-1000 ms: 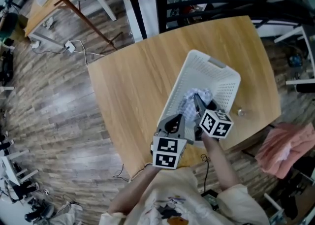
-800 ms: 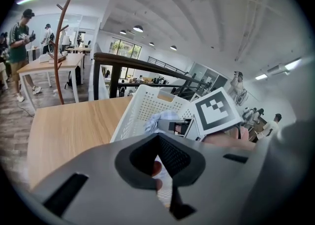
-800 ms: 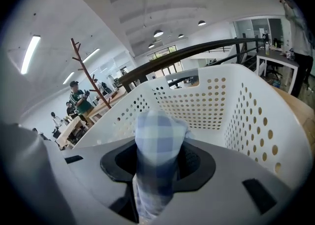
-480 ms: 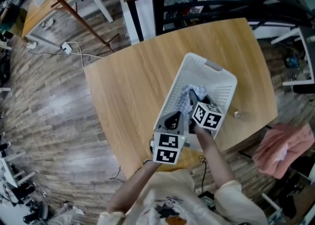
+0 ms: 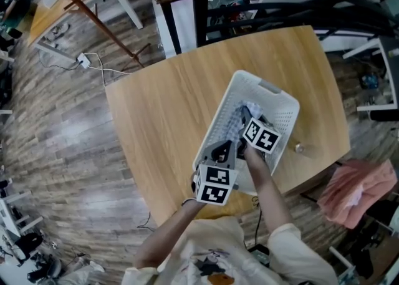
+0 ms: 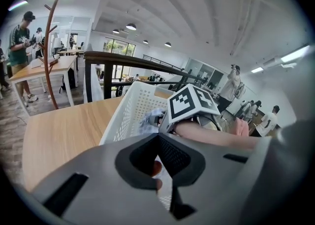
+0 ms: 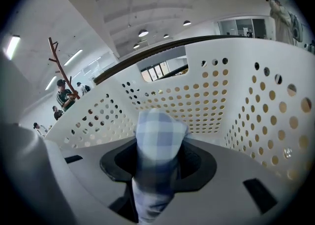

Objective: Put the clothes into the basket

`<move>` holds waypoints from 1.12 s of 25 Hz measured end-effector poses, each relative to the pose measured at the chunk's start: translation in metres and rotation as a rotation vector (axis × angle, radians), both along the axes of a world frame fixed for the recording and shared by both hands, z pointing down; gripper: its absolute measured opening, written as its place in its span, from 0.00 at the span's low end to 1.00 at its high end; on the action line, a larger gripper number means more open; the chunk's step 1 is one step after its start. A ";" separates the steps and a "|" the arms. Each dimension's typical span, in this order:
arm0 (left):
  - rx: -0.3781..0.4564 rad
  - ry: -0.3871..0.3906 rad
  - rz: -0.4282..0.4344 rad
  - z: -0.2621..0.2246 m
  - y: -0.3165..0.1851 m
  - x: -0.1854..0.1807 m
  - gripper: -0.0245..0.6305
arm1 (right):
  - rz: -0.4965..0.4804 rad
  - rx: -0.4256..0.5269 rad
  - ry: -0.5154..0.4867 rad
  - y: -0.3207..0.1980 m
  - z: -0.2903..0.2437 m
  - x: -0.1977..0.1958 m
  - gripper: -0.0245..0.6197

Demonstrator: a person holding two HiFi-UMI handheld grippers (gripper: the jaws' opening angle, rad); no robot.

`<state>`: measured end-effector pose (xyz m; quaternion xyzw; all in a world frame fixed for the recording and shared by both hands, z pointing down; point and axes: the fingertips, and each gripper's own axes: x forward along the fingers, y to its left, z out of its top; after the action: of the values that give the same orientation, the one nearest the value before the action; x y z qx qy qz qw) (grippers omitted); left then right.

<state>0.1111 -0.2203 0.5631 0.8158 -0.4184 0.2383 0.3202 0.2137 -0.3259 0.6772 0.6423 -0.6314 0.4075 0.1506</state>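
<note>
My right gripper (image 5: pixel 245 117) fingers pinch the soft, light blue-checked cloth (image 7: pixel 158 135) by a bunched fold inside the white perforated plastic basket (image 5: pixel 275 99) on the wooden bench (image 5: pixel 162 109), while my left gripper (image 5: pixel 219 151) fingers are closed and empty.

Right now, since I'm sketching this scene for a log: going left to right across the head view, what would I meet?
White power strip, left gripper, small round object, pink cloth.

Open-plan office — desks (image 6: pixel 47 67), ceiling lights (image 6: pixel 131 26), people (image 6: pixel 19 32) about.
</note>
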 end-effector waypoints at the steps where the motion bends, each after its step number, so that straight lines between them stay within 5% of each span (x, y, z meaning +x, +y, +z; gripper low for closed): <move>1: -0.001 0.000 0.000 0.000 -0.001 0.000 0.04 | -0.001 -0.004 0.001 -0.003 0.003 0.000 0.32; 12: -0.019 -0.006 0.030 0.011 0.003 0.007 0.04 | 0.057 -0.173 -0.021 0.011 0.080 0.009 0.33; 22: -0.049 -0.019 0.031 0.016 -0.004 0.009 0.04 | 0.051 -0.186 -0.021 0.012 0.092 0.007 0.35; 28: -0.064 -0.040 0.035 0.024 -0.007 0.010 0.04 | 0.033 -0.186 -0.058 0.014 0.083 0.003 0.48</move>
<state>0.1213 -0.2268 0.5867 0.8074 -0.4026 0.2734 0.3337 0.2169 -0.3119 0.7600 0.6239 -0.5844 0.4850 0.1846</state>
